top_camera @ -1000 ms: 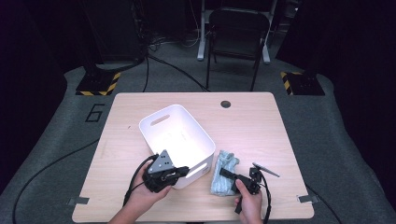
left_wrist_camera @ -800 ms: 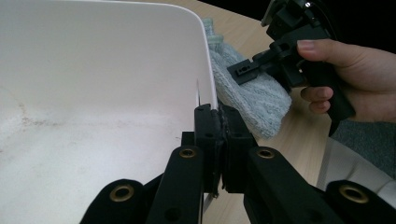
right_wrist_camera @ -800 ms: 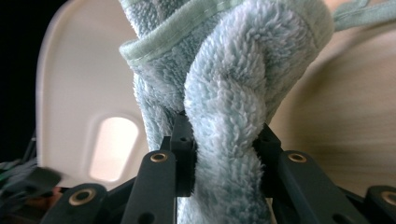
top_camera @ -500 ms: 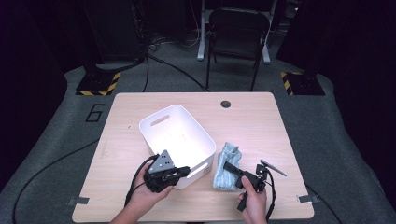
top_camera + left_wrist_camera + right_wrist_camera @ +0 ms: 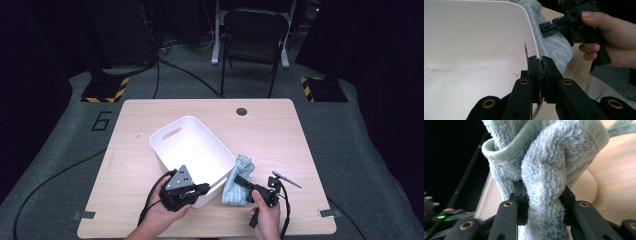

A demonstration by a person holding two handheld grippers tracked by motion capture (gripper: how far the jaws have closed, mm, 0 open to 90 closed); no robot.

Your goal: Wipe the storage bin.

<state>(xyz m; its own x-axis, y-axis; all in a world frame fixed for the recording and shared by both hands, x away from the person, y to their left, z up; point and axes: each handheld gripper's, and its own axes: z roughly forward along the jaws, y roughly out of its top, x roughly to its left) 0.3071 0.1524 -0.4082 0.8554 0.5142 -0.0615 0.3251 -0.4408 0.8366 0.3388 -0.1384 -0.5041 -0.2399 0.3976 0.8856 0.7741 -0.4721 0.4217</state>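
From above, the pale blue fluffy towel [image 5: 239,179] lies on the wooden counter [image 5: 280,135], just beside the white plastic rectangular bin [image 5: 187,145]. The left tool [image 5: 541,75] is clenched on the bin's rim. The right tool [image 5: 544,202], its jaws just easing apart, grasps a thick fold of towel that could slip free mid-lift.

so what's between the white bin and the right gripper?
The pale blue towel: in the high view it lies beside the white bin, a fold pinched in the right gripper.

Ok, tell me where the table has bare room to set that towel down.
Free: the far strip between the white bin and the table's far edge, around the grommet hole; also the wide right side and the left strip beside the bin. Crowded: the near edge, where the left gripper, towel and right gripper cluster.
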